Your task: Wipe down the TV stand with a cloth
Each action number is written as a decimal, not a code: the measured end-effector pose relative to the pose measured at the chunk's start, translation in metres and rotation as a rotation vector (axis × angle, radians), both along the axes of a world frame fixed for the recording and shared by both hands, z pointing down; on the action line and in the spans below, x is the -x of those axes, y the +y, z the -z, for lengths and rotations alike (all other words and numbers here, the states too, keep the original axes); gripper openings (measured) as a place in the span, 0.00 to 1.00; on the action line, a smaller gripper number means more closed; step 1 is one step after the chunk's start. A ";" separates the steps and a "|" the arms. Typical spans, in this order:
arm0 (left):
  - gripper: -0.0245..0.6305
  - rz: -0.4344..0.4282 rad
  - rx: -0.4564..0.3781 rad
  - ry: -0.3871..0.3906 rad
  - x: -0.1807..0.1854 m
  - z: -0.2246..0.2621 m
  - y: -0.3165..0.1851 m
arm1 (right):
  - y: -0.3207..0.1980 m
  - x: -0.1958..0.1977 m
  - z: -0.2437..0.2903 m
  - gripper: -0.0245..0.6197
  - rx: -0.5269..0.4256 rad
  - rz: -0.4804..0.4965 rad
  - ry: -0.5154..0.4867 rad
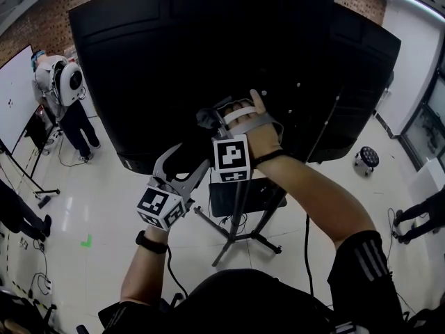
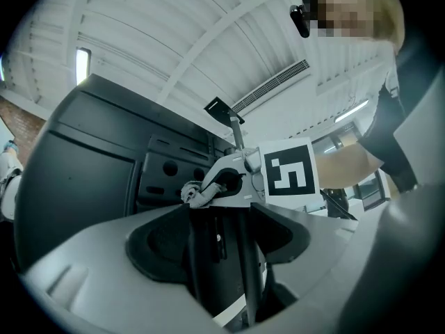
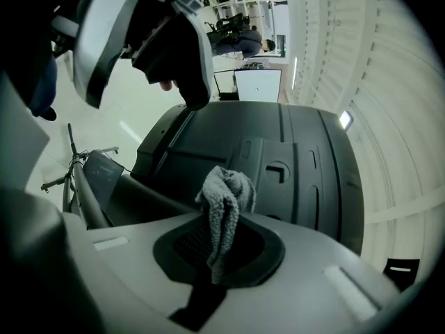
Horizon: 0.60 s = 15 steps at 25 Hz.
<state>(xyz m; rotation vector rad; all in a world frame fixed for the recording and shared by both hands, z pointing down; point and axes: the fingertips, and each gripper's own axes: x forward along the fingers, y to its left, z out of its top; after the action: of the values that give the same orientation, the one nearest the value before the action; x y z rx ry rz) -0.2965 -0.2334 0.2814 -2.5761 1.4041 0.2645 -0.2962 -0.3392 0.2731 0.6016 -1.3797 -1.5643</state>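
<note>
Far left, a person stands by a whiteboard, well clear of the action. The left gripper points up under the TV, jaws apart and holding nothing. Only its own view shows the TV stand pole through that gap. The right gripper is clamped on the grey cloth, up near the TV's rear panel, above the stand; contact I can't call. There's open floor round the tripod legs, and a stool far right.

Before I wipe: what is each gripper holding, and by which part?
The right gripper pinches the grey cloth just behind its bunched end. The left gripper holds nothing.
</note>
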 end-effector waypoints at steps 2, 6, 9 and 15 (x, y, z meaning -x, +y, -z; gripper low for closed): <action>0.48 -0.012 -0.002 0.001 -0.006 0.001 -0.002 | -0.002 -0.007 0.000 0.07 -0.003 -0.016 0.003; 0.48 -0.024 0.006 0.004 -0.014 0.000 -0.004 | -0.002 -0.012 0.000 0.07 -0.029 -0.017 0.027; 0.48 -0.024 0.009 0.010 -0.016 -0.002 -0.004 | 0.007 -0.012 0.001 0.07 -0.008 0.020 -0.012; 0.48 -0.018 -0.010 0.007 -0.021 0.009 -0.004 | 0.045 -0.017 0.026 0.07 0.205 0.172 -0.303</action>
<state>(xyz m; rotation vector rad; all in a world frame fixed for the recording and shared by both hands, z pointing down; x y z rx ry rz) -0.2759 -0.2373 0.2728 -2.5839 1.3793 0.2831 -0.2788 -0.2945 0.2475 0.6252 -1.8366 -1.4818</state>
